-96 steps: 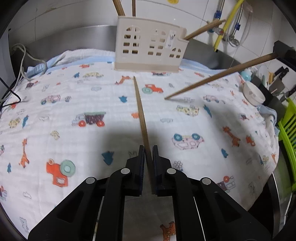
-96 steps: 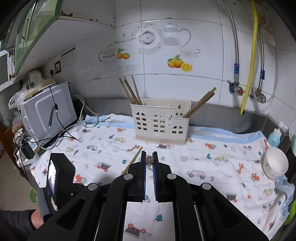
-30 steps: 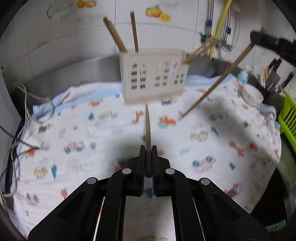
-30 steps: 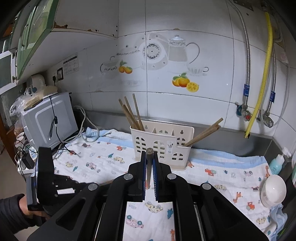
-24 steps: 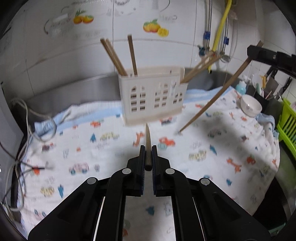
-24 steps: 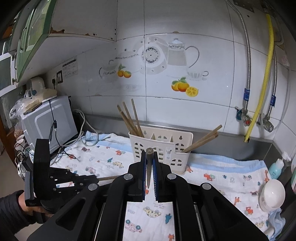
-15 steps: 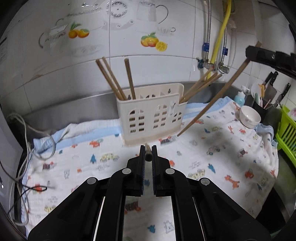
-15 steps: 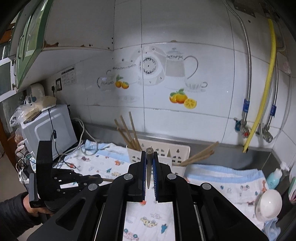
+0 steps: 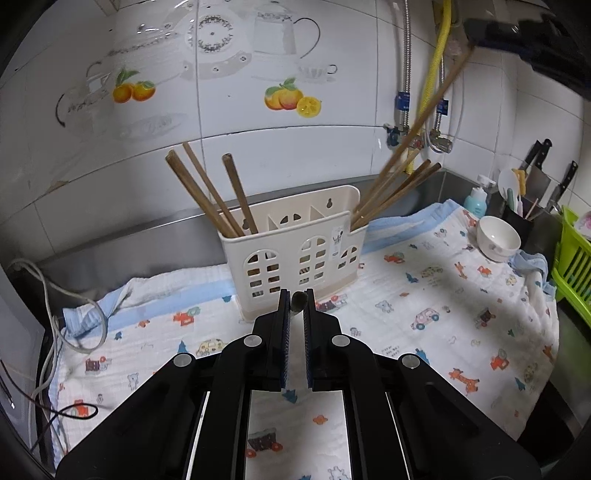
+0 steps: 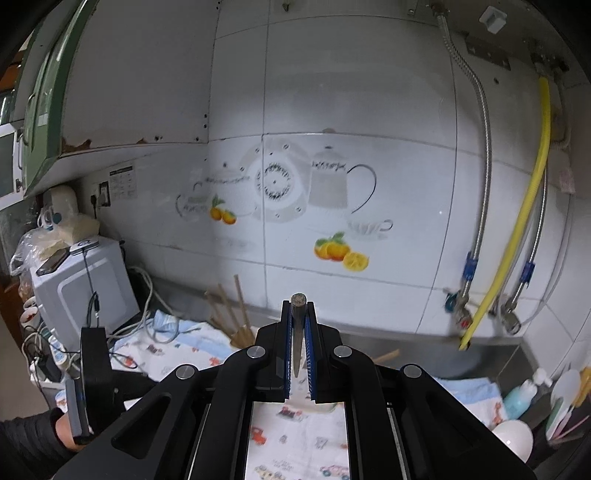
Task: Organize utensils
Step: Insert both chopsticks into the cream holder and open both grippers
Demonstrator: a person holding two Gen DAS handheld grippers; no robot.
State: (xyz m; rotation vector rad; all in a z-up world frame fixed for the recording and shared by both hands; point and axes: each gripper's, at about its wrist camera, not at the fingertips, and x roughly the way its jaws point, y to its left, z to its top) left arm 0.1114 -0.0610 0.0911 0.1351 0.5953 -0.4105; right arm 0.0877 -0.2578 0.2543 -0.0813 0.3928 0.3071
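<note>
A cream utensil holder point(image 9: 295, 247) stands on the patterned cloth point(image 9: 424, 306), with three chopsticks point(image 9: 207, 195) in its left slot and several in its right slot. My left gripper point(image 9: 297, 301) is shut on a chopstick point(image 9: 298, 301), seen end-on just in front of the holder. My right gripper point(image 10: 298, 306) is shut on another chopstick point(image 10: 297, 332), held high. In the left wrist view that chopstick point(image 9: 417, 125) slants down from the right gripper's body point(image 9: 524, 33) into the holder's right slot.
A white bowl point(image 9: 496, 238), a blue bottle point(image 9: 474, 197), knives point(image 9: 535, 162) and a green rack point(image 9: 572, 258) crowd the right side. A microwave point(image 10: 85, 288) with cables stands at the left. Pipes point(image 10: 517, 229) run down the tiled wall.
Both grippers have risen with their chopsticks. The left one now points level at the holder; the right one's chopstick tip has moved from above the cloth into the holder's right slot.
</note>
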